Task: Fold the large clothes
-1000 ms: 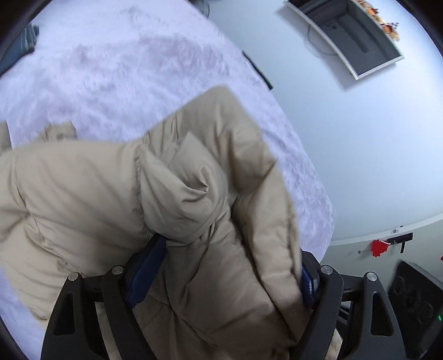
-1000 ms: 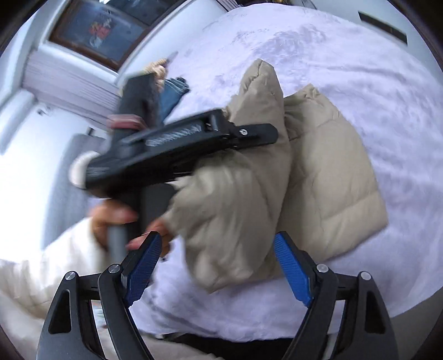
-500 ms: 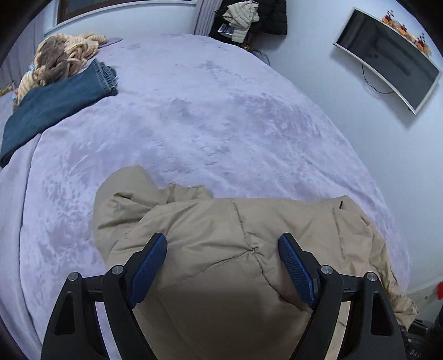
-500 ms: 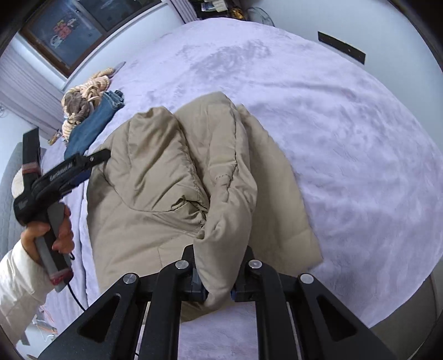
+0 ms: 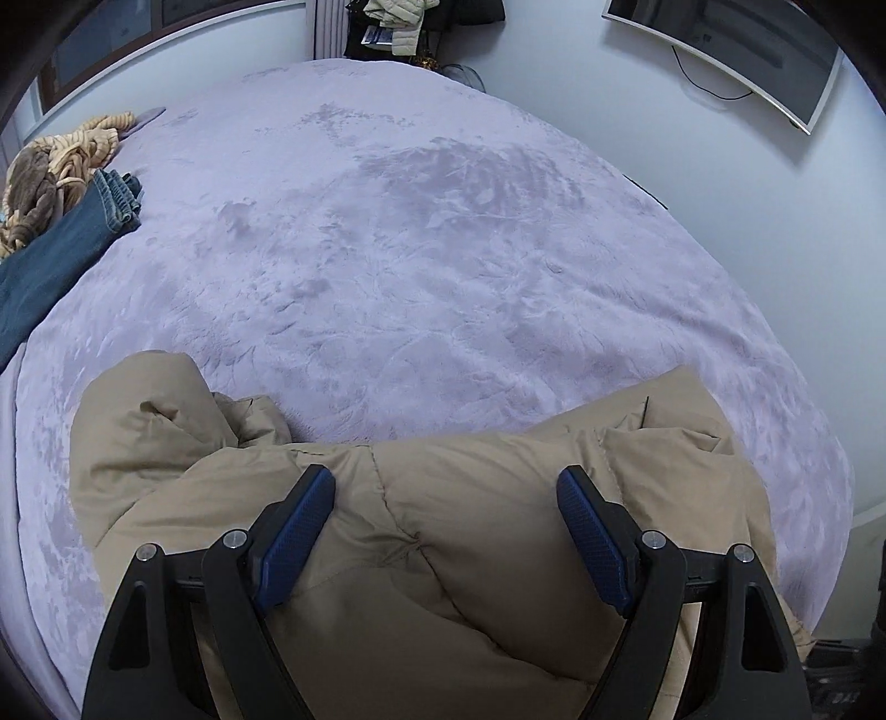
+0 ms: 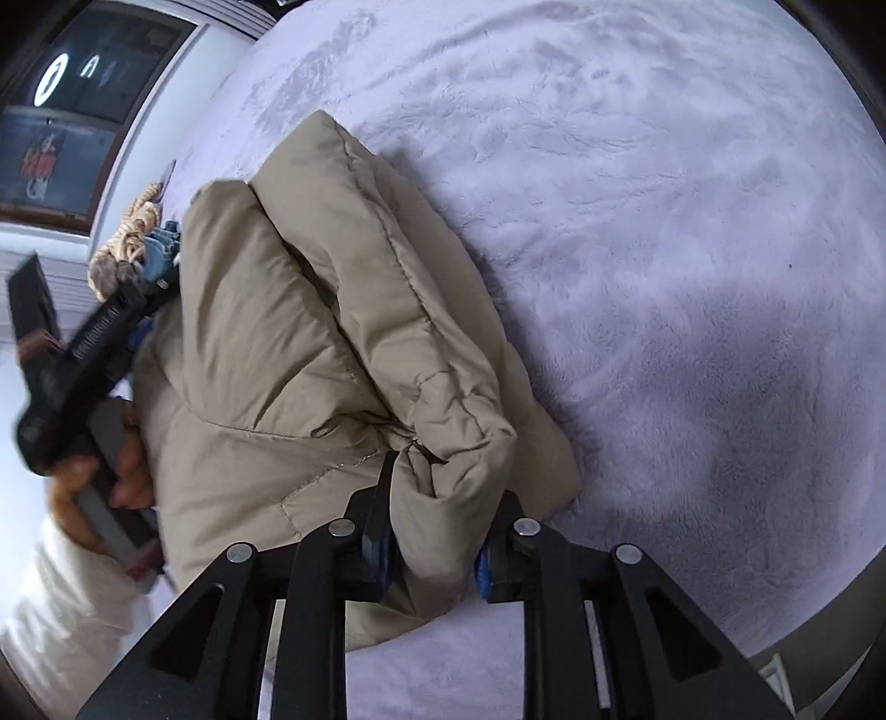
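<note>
A beige puffer jacket (image 5: 470, 487) lies bunched at the near edge of a lilac bed cover (image 5: 415, 249). My left gripper (image 5: 446, 534) hovers open just above it, and its blue pads do not touch the fabric. In the right wrist view a thick fold of the jacket (image 6: 266, 343) fills the space between the pads of my right gripper (image 6: 432, 554). Its jaws are opening, with the fabric still pressed between them. The left gripper (image 6: 138, 299) shows at the jacket's left side, held by a hand (image 6: 127, 471) in a white sleeve.
Folded blue jeans (image 5: 55, 249) and a tan knitted item (image 5: 55, 160) lie at the bed's far left. A wall screen (image 5: 731, 50) hangs at right, with clothes (image 5: 398, 22) beyond the bed's far end. A dark window (image 6: 72, 111) is at left.
The left gripper no longer has jacket bulk between its jaws and now hangs over it. The right gripper closed on a fold, sank toward the bed, and its jaws now stand wider.
</note>
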Available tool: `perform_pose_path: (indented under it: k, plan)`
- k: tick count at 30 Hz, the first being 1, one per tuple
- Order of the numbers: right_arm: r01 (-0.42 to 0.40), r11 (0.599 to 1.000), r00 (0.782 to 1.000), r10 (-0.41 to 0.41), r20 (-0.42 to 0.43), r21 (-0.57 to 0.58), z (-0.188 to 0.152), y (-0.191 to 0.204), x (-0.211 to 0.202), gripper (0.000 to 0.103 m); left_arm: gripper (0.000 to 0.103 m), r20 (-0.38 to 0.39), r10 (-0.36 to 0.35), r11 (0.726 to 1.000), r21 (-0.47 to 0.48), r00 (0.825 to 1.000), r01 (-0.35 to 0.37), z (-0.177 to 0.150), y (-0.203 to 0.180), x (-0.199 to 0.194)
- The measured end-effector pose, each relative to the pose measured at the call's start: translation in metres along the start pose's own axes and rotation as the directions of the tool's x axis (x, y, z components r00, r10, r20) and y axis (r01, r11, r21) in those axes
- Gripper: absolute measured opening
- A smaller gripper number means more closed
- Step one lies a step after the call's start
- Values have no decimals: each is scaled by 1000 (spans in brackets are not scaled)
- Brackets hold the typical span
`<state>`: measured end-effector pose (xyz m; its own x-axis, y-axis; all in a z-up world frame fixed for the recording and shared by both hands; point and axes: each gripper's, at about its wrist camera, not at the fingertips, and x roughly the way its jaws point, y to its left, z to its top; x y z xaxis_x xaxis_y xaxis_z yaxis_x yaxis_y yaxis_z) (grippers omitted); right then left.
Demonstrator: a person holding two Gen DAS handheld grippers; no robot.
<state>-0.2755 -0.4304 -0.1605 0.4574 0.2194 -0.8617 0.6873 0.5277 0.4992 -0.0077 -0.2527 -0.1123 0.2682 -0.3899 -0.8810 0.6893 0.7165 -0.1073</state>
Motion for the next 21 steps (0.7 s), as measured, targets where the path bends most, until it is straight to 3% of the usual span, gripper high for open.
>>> perform_pose_path:
  k: [4,7,9,12,15,21]
  plan:
    - [28,994,996,-19,82,-108,7,14,-44,33,83,-4,-1,1000,-13,1000,1,-2,7,-2]
    - [-3,977,990,33,137,-214,13,31,-71,39,84,-3,6,1000,-10,1000,-7,-5,10,-4]
    - [-51,964,993,78,92,-262,21,42,-66,40,84,-5,18,1000,-9,1000,-18,-6,11,-6]
    - [-67,944,998,68,-9,-322,21,52,-38,40,84,-10,42,999,-26,999,-43,-5,12,-11]
    - [0,948,994,-36,-107,-319,16,45,-3,38,84,-16,48,997,-57,999,-49,-7,16,-30]
    - [-7,952,981,-52,-186,-307,3,24,18,35,84,-24,78,991,-106,997,-80,-36,29,-81]
